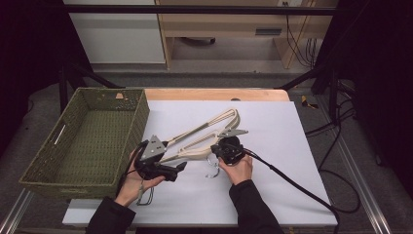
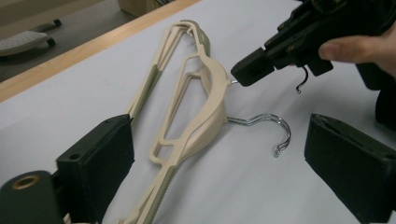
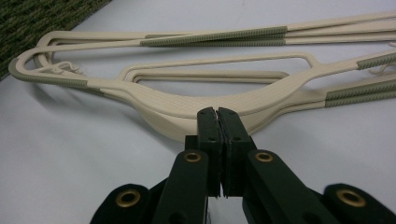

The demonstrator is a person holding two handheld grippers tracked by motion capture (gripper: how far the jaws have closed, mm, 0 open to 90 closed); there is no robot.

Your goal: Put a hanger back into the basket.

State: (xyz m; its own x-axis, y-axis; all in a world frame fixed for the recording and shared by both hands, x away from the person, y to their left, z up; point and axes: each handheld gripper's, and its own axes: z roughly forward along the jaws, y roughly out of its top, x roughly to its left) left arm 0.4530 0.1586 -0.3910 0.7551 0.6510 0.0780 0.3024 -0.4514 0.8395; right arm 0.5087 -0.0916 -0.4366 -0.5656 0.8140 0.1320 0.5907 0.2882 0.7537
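Two beige hangers with green ribbed grips [image 1: 197, 130] lie stacked on the white sheet, in the middle of the table. My right gripper [image 1: 217, 148] is shut at the neck of the top hanger [image 3: 201, 100], pinching its metal hook shank. In the left gripper view that gripper [image 2: 243, 70] comes in from the upper right, with a dark hook hanging under it. The other hanger's chrome hook [image 2: 286, 133] rests flat on the sheet. My left gripper [image 2: 219, 135] stands wide open just short of the hangers' near end [image 2: 210, 93], touching nothing. From above, the left gripper [image 1: 179, 168] points right.
A green woven basket [image 1: 139, 122] stands at the table's left, close to the left hand, and holds nothing. Its corner [image 3: 37, 18] shows in the right gripper view. A cable [image 1: 292, 180] trails from the right gripper off the right side. The white sheet [image 1: 272, 122] spreads beyond the hangers.
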